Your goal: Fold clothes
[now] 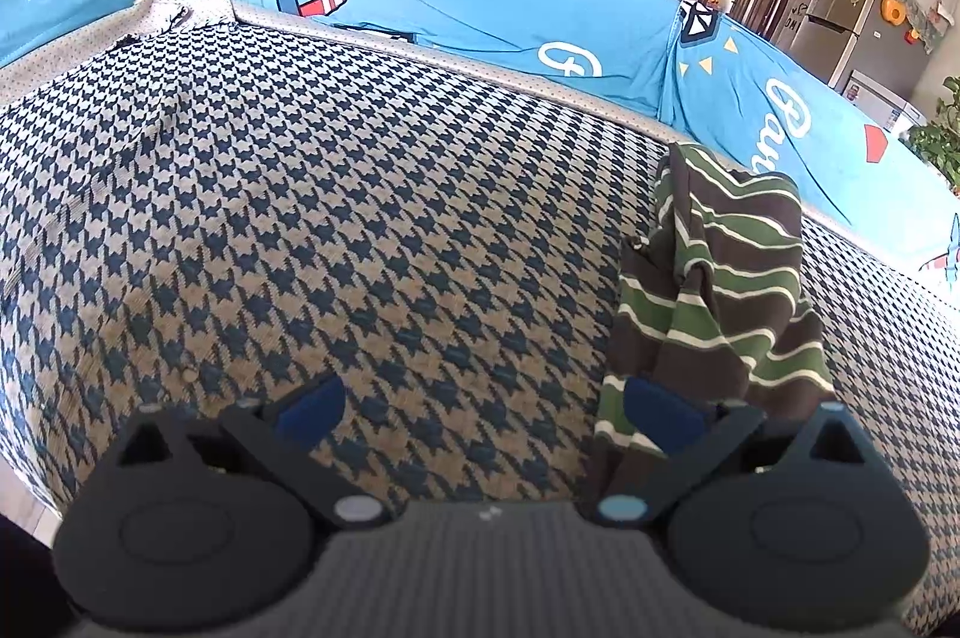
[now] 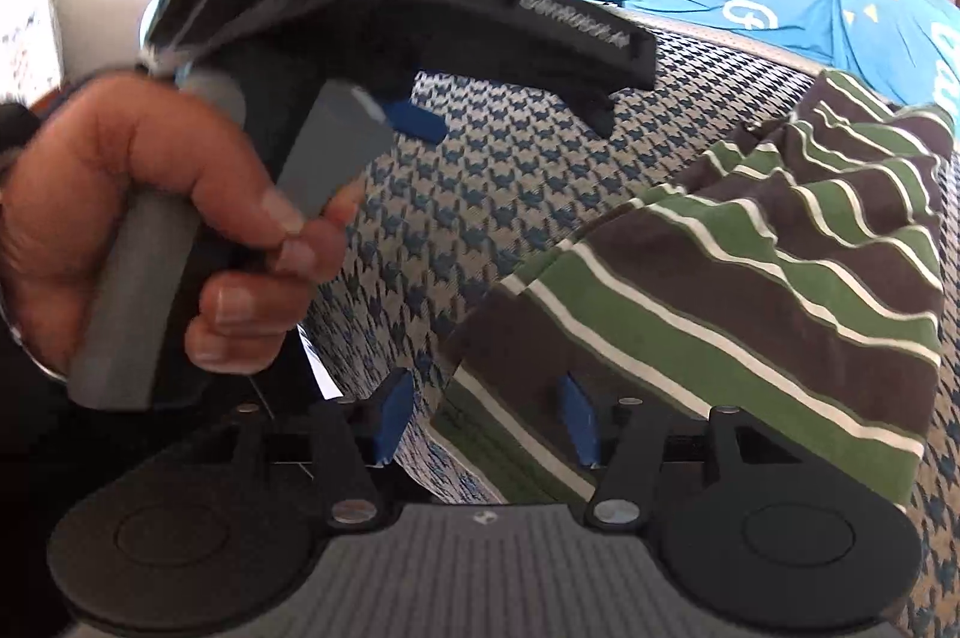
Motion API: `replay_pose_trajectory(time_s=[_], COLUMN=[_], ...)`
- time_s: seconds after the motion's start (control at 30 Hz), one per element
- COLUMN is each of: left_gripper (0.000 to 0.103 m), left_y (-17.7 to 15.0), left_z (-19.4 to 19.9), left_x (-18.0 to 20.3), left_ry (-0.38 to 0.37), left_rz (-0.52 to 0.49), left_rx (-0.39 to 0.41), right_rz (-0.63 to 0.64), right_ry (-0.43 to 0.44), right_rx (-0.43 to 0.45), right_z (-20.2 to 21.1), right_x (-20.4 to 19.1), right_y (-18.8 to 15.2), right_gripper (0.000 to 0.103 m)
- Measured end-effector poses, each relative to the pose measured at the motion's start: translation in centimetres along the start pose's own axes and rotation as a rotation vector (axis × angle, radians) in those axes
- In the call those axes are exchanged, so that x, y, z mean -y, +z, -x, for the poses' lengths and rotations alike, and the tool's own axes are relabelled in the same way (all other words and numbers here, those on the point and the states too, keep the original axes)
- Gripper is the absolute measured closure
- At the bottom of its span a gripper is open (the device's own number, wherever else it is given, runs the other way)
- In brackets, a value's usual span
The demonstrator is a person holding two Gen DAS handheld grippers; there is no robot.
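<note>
Striped garment [image 1: 720, 290] lies bunched, long axis toward blue backrest [image 1: 456, 2].

A home: sofa [image 1: 420, 8] in cartoon cover, fridge [image 1: 852, 8] with magnets, houseplants [image 1: 936, 134].

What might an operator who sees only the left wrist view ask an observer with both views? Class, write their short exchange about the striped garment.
Operator: I see the striped garment. Where is the right gripper?
Observer: At the garment's near edge.
Operator: Gripping it?
Observer: No, its jaws stand apart, with the edge lying between them.
Operator: What holds my left gripper?
Observer: A hand, fingers curled on the grey trigger.
</note>
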State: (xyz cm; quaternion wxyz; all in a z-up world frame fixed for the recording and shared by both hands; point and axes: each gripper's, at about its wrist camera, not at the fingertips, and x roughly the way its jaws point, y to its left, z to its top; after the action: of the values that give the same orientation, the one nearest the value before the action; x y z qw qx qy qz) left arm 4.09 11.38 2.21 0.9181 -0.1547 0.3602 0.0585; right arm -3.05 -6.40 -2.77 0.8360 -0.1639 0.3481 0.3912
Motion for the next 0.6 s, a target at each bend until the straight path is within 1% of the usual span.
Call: replay_pose_trajectory(time_s=[0.13,0.17,0.2,0.23,0.27,0.3,0.33,0.4,0.5,0.6], left_gripper=[0.0,0.0,0.0,0.0,0.0,0.0,0.0,0.0,0.0,0.0], left_y=[0.0,0.0,0.0,0.0,0.0,0.0,0.1,0.1,0.2,0.3], left_z=[-0.1,-0.1,-0.1,-0.1,-0.1,-0.2,-0.2,-0.2,-0.4,-0.5], left_x=[0.0,0.1,0.1,0.1,0.1,0.1,0.1,0.1,-0.1,-0.1], left_ry=[-0.005,-0.006,-0.006,-0.006,-0.006,-0.005,-0.005,-0.004,-0.004,-0.006], left_rz=[0.004,0.005,0.006,0.007,0.007,0.008,0.008,0.012,0.022,0.033], left_rx=[0.001,0.001,0.001,0.002,0.002,0.002,0.003,0.003,0.002,0.0], right_rz=[0.099,0.115,0.131,0.131,0.128,0.126,0.107,0.077,0.039,-0.004], right_ry=[-0.045,-0.057,-0.071,-0.084,-0.096,-0.109,-0.106,-0.104,-0.097,-0.088], right_rx=[0.008,0.013,0.018,0.024,0.03,0.036,0.042,0.052,0.065,0.081], right_z=[-0.4,-0.4,-0.4,-0.4,-0.4,-0.3,-0.2,0.0,0.4,0.9], right_x=[-1.2,-1.3,-1.4,-1.2,-1.0,-0.8,-0.5,0.2,0.8,1.3], right_y=[-0.5,-0.7,-0.9,-1.0,-1.0,-1.1,-1.1,-1.1,-1.2,-0.8], right_gripper=[0.049,0.052,0.061,0.067,0.078,0.082,0.085,0.094,0.099,0.099])
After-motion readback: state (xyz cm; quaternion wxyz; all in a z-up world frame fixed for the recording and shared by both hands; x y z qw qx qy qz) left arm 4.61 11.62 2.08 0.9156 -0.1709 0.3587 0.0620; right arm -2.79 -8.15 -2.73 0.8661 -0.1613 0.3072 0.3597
